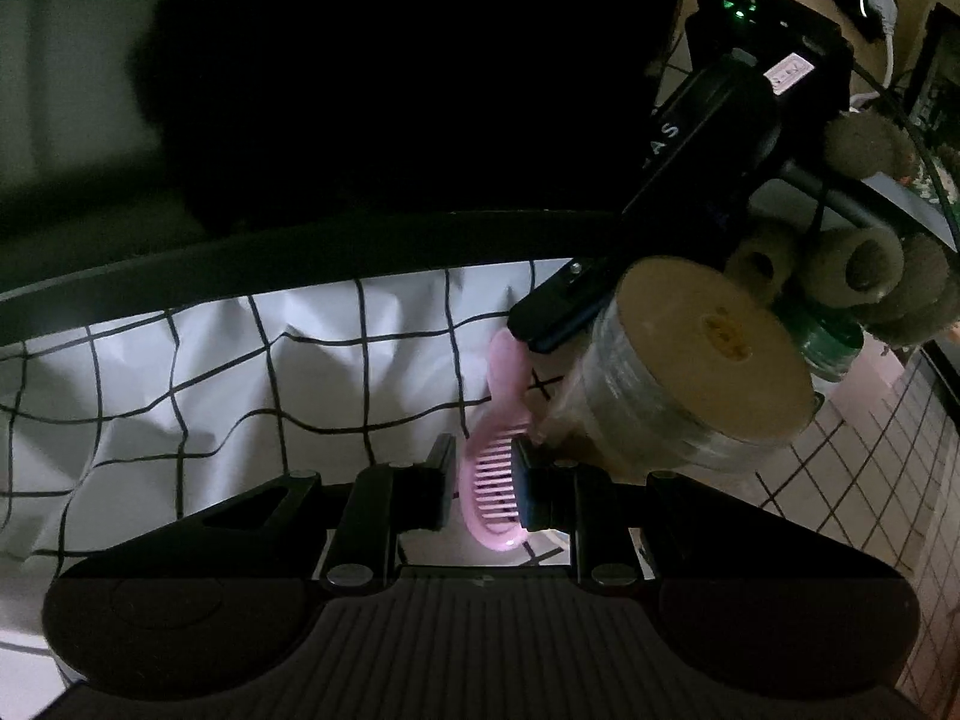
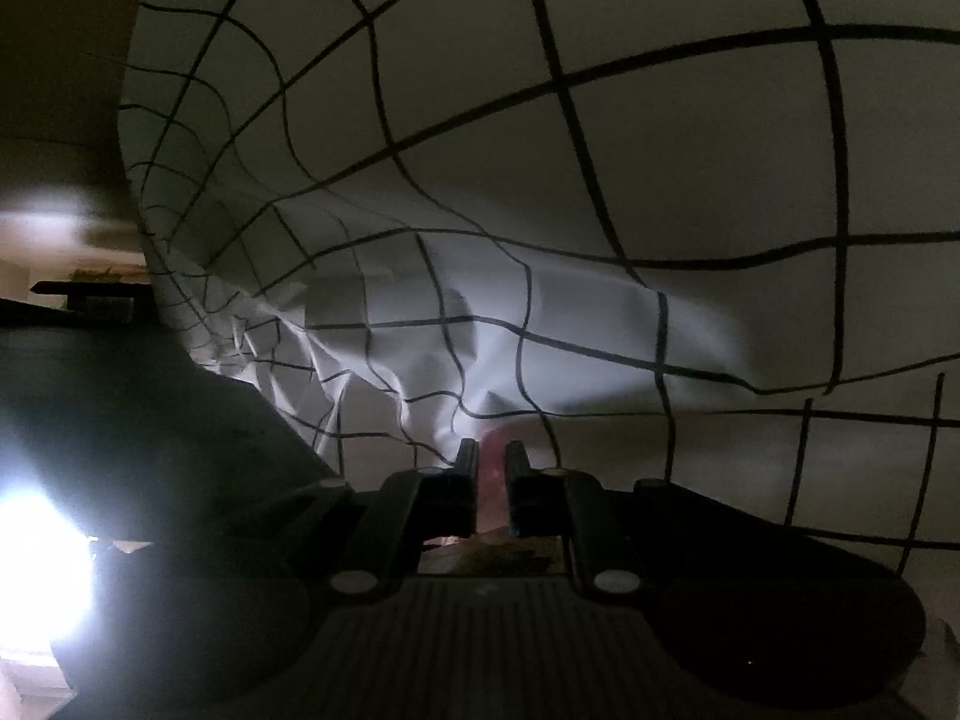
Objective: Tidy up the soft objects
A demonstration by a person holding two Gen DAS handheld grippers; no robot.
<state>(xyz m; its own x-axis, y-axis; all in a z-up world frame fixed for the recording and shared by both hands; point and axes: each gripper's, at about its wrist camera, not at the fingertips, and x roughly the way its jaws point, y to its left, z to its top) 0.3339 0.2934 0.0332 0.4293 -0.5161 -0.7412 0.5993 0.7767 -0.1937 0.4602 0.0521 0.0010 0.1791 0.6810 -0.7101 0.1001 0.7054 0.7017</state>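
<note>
The pink comb [image 1: 495,474] sits right between the left gripper's [image 1: 483,468] fingers, teeth end down near the gripper body and the handle poking up and away toward the white bag with the black grid lines [image 1: 240,372]. The left jaws are nearly closed and pinching the comb across its toothed part, so that one's got a firm hold. The comb's handle tip is up by the right gripper [image 1: 552,318], which reaches in from the upper right in the left wrist view.

From the right wrist camera, the right gripper [image 2: 492,468] has its jaws almost together with something pink [image 2: 493,480] in the narrow gap; it's blurry and dark there, so I can't tell for sure that the pads are pressing on it.

Just beside the comb on the right is a clear round tub with a tan lid [image 1: 708,354], and behind that some fuzzy brownish curlers [image 1: 852,270]. The whole scene's pretty dim, with the gridded bag filling most of the right wrist view [image 2: 540,180].
</note>
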